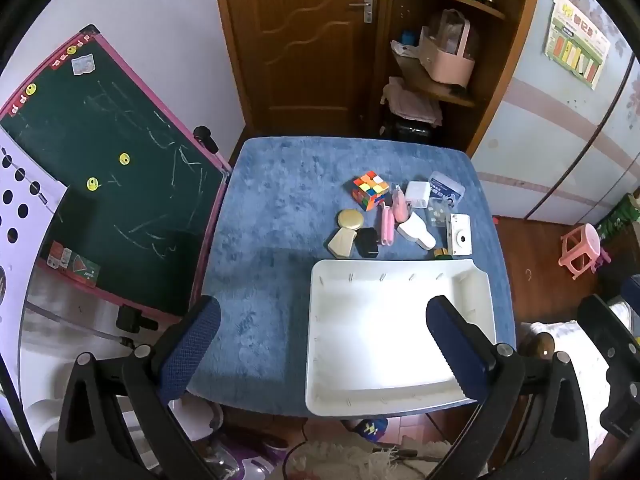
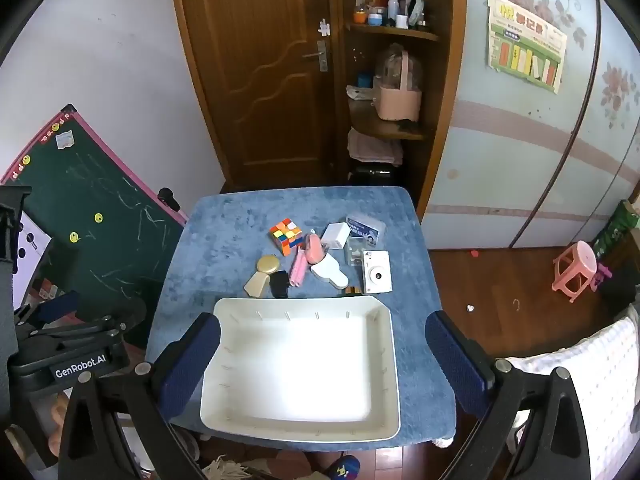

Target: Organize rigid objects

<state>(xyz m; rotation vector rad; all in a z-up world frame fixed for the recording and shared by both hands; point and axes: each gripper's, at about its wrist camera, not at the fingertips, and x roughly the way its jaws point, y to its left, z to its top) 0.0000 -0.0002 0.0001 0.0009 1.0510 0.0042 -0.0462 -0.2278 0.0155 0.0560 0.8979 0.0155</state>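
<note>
A white tray (image 1: 476, 292) (image 2: 390, 320) sits empty at the near edge of the blue table (image 1: 272, 208) (image 2: 224, 240). Behind it lie a colourful cube (image 1: 370, 190) (image 2: 285, 235), a gold round disc (image 1: 350, 219) (image 2: 268, 265), a beige piece (image 1: 341, 243) (image 2: 256, 283), a black box (image 1: 367, 242) (image 2: 279, 284), a pink item (image 1: 386, 226) (image 2: 298, 272), a white charger (image 1: 417, 195) (image 2: 335, 235) and a white camera (image 1: 460, 239) (image 2: 376, 272). My left gripper (image 1: 320, 354) and right gripper (image 2: 324, 364) are open and empty, high above the near edge.
A green chalkboard (image 1: 100, 168) (image 2: 92, 216) leans left of the table. A wooden door (image 1: 296, 40) and shelves (image 2: 388, 80) stand behind. A pink stool (image 2: 574, 268) stands on the floor at right. The left gripper's body (image 2: 68, 344) shows at left.
</note>
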